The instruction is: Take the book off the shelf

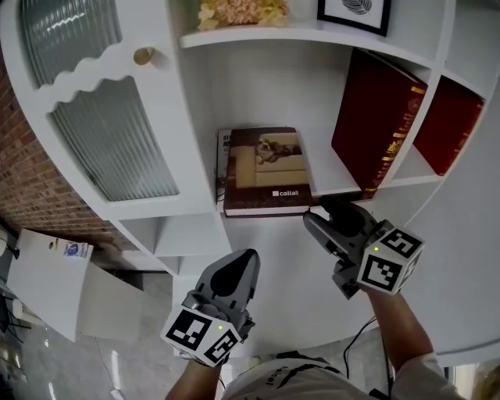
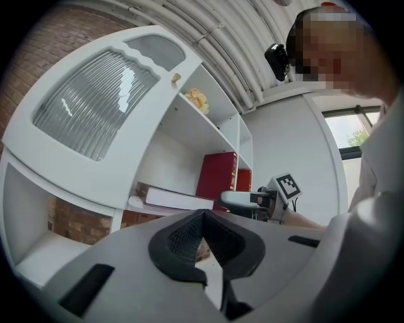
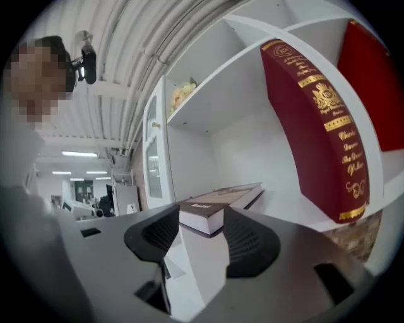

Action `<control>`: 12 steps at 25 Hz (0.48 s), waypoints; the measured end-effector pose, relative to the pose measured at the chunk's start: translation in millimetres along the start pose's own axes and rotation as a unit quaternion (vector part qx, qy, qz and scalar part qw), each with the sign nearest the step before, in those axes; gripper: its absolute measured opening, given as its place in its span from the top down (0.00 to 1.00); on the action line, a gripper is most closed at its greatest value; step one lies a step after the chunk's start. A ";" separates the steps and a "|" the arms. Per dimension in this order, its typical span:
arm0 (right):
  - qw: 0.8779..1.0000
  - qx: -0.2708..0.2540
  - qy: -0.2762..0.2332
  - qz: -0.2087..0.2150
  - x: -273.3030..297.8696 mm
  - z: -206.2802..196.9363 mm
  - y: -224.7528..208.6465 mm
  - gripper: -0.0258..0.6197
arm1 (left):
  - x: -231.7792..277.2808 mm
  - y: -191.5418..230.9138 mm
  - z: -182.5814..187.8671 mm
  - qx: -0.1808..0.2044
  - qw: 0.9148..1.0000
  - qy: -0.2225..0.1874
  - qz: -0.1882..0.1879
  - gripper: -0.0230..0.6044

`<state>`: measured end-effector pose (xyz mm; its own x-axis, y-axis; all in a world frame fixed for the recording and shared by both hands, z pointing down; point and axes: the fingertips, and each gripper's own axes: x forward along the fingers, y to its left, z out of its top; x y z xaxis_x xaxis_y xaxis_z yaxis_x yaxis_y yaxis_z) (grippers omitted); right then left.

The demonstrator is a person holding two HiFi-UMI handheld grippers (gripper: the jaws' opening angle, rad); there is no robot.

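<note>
A book (image 1: 266, 176) with a dog on a sofa on its cover lies flat on the white shelf (image 1: 326, 173). My right gripper (image 1: 324, 216) hovers at the book's front right corner, level with it. In the right gripper view the jaws (image 3: 199, 230) stand open, and the book's corner (image 3: 218, 205) shows just beyond the gap, not pressed by the pads. My left gripper (image 1: 237, 269) hangs lower, below the shelf's front edge, shut and empty. The left gripper view shows its closed pads (image 2: 201, 217), with the book (image 2: 170, 199) and the right gripper (image 2: 249, 199) ahead.
A tall red book (image 1: 375, 125) leans in the same compartment to the right of the flat book, and another red book (image 1: 449, 125) stands one compartment further. A ribbed-glass cabinet door (image 1: 109, 141) with a knob (image 1: 144, 55) is at the left. Dried flowers (image 1: 242, 11) and a framed picture (image 1: 355, 12) sit above.
</note>
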<state>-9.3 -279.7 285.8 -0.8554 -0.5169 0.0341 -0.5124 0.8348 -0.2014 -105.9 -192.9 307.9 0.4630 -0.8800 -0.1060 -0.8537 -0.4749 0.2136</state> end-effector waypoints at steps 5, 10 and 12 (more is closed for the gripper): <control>0.968 -0.248 0.020 -0.027 9.7 5.6 16.0 0.63 | 0.7 4.1 -1.7 -0.002 1.000 0.003 0.006 0.95; 0.893 -0.438 0.079 -0.060 20.3 -4.0 21.4 0.65 | 3.2 8.7 -3.4 -0.003 1.000 0.007 0.011 0.95; 0.870 -0.480 0.079 -0.076 20.7 -3.9 20.4 0.77 | 4.5 10.4 -4.8 -0.005 1.000 0.008 0.012 0.95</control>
<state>-37.8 -272.6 286.2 -0.7329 -0.6659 0.1393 -0.3825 0.5727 0.7250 -111.6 -201.8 314.3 0.4454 -0.8912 -0.0857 -0.8624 -0.4528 0.2266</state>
